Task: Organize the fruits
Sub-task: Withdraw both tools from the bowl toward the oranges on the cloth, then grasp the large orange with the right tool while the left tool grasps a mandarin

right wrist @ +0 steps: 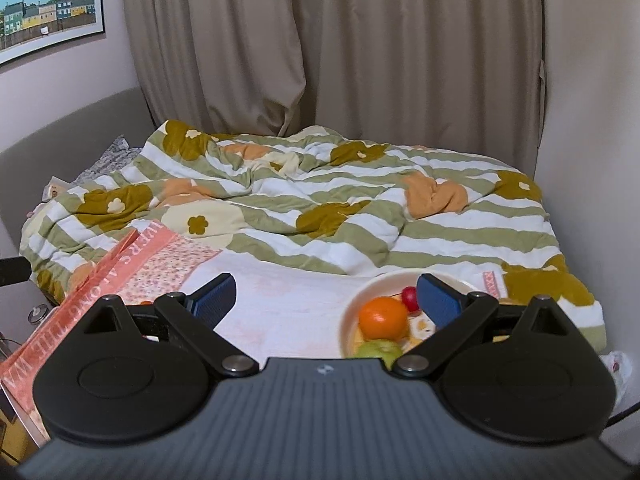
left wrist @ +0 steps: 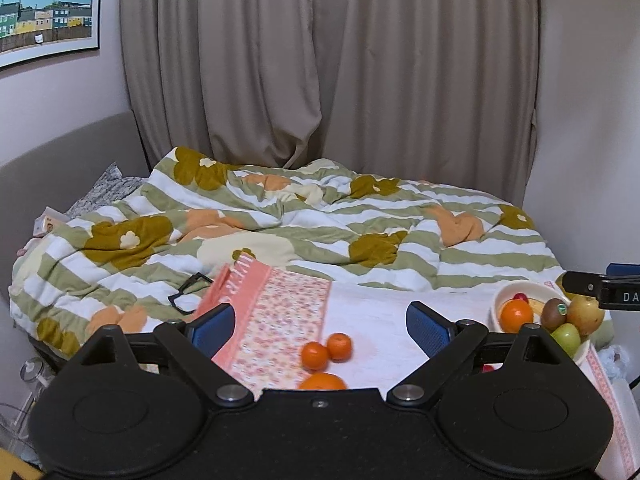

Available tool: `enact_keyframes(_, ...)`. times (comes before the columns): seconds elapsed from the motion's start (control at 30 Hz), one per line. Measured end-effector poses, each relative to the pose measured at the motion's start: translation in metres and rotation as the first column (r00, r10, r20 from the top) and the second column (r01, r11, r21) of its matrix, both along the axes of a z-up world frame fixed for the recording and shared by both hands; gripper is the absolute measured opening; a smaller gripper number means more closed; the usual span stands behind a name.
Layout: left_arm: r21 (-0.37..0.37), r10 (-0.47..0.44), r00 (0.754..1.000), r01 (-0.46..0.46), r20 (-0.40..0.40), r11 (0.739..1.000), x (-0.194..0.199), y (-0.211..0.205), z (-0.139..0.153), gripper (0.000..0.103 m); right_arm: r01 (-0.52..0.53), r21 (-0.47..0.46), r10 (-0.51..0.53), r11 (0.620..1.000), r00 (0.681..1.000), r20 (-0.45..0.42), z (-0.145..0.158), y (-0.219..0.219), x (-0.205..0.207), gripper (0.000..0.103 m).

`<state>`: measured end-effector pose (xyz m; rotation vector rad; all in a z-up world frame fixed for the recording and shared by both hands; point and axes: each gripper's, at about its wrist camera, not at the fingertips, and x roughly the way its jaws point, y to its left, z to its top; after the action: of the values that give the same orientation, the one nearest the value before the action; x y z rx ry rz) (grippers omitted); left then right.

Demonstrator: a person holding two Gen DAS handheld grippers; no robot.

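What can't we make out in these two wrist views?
- Third orange, left wrist view: lower half hidden by the left gripper body.
- Green fruit, right wrist view: cut off by the right gripper body; type unclear.
- Bowl contents, right wrist view: partly behind a blue pad.
- Towel lettering: cut off by the gripper.

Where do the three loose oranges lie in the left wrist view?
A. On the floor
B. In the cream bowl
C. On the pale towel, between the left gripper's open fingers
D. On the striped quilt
C: the three loose oranges rest on the pale towel, framed by the left gripper.
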<state>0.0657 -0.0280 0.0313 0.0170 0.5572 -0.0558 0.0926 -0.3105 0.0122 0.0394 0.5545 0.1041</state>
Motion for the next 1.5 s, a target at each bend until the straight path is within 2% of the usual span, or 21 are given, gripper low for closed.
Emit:
enact_keyframes(0.33, 0.026, -0.105, 0.993, 0.106, -0.051, 0.994, 0.055, 0.069, -0.012, 0.095, 0.043, -0.004, -0.044, 0.999, 0.997, -0.059, -0.015, 0.080, 0.008, 0.103)
enact_keyframes(0.57, 0.066, -0.225, 0.967, 0.234, -0.121, 0.970, 0.103, 0.092, -0.035, 0.095, 0.044, -0.013, -0.045, 0.999, 0.991, -0.127, -0.040, 0.133, 0.015, 0.103)
enact_keyframes(0.7, 0.062, -0.308, 0.933, 0.325, -0.186, 0.944, 0.128, 0.096, -0.054, 0.095, 0.035, -0.008, -0.036, 0.999, 0.984, -0.175, -0.057, 0.158, 0.019, 0.103)
enact_keyframes(0.87, 0.046, -0.391, 0.879, 0.418, -0.274, 0.907, 0.152, 0.087, -0.077, 0.095, 0.013, 0.005, -0.011, 1.000, 0.972, -0.233, -0.080, 0.180, 0.025, 0.103)
enact_keyframes(1.1, -0.029, -0.449, 0.813, 0.473, -0.371, 0.881, 0.180, 0.065, -0.107, 0.093, -0.026, 0.026, 0.033, 0.999, 0.955, -0.296, -0.103, 0.198, 0.031, 0.103)
enact_keyframes(1.37, -0.115, -0.468, 0.745, 0.474, -0.475, 0.873, 0.202, 0.045, -0.138, 0.070, -0.079, 0.045, 0.089, 0.996, 0.937, -0.336, -0.119, 0.206, 0.045, 0.103)
enact_keyframes(1.5, -0.146, -0.474, 0.718, 0.471, -0.510, 0.870, 0.209, 0.039, -0.149, 0.062, -0.110, 0.055, 0.122, 0.992, 0.930, -0.347, -0.124, 0.210, 0.050, 0.103)
